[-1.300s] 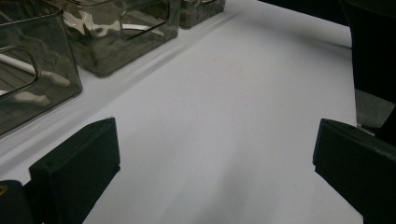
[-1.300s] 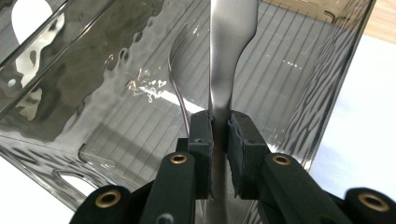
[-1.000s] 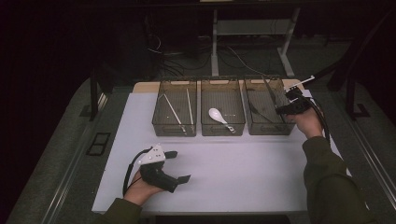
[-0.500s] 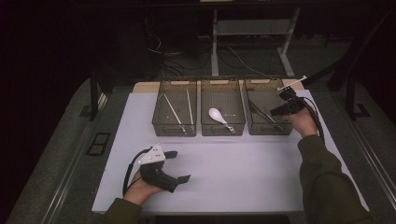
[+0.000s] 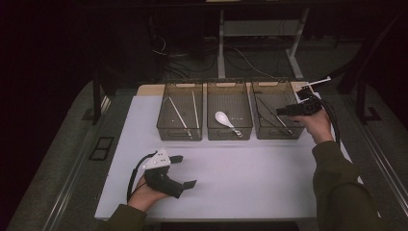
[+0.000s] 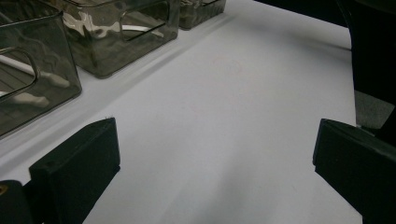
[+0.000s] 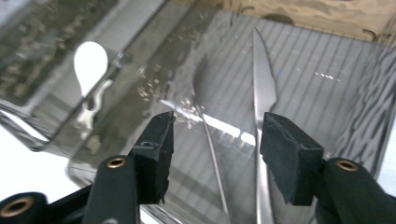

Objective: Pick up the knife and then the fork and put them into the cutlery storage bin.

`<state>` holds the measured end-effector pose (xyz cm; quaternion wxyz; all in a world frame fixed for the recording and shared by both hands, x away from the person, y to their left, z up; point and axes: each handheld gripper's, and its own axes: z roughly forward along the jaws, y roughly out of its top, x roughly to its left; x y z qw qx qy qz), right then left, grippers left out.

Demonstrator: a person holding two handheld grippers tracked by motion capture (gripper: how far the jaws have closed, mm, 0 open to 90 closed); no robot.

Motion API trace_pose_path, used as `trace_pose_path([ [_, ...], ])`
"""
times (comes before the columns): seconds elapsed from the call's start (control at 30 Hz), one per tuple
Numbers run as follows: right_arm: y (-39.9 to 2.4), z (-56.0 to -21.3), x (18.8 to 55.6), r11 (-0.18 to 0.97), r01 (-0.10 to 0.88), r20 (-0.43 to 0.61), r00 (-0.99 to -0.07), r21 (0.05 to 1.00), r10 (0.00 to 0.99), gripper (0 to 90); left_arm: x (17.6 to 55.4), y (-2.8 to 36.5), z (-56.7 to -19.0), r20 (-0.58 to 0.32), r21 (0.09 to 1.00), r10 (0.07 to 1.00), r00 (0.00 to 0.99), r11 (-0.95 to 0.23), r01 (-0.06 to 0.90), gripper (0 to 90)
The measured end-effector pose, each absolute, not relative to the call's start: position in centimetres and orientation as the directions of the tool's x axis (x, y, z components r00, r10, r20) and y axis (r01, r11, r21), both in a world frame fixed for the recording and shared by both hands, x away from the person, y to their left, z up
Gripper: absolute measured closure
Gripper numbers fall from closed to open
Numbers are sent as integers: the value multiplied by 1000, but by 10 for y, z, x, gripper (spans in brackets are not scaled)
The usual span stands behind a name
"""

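The white worktop (image 5: 250, 168) carries three smoky clear bins in a row at its far side; the right bin (image 5: 276, 109) holds a knife (image 7: 262, 88) and a slimmer utensil (image 7: 205, 107), apparently a spoon, and the middle bin holds a white spoon (image 5: 226, 120); the right tongs (image 5: 281, 111) hang over the right bin, released, jaws straddling both metal pieces; the left tongs (image 5: 185, 171) rest released, low over bare worktop. Likely a pick from the right bin; better to centre on one handle and descend straight, lest both get pinched.
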<state>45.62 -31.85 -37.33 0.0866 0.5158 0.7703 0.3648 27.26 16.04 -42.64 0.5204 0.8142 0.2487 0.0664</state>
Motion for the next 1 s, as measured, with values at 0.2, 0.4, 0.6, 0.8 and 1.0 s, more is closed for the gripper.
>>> trace_pose_path([
  [0.2,-317,-367,445,206,687,231,-487,696,842,372,276,161,-426,-153,878,474,867,-337,339,0],
  [0.4,-315,-364,431,214,651,223,-520,728,825,324,281,162,-427,-154,876,471,869,-341,340,0],
  [0.6,-312,-361,418,222,629,229,-554,745,800,287,281,162,-427,-153,875,464,873,-346,337,0],
  [0.8,-301,-361,395,259,587,189,-592,767,783,261,281,163,-428,-150,871,452,879,-360,334,0],
  [1.0,-294,-365,370,274,539,158,-623,797,766,243,280,163,-428,-145,870,452,880,-366,331,0],
])
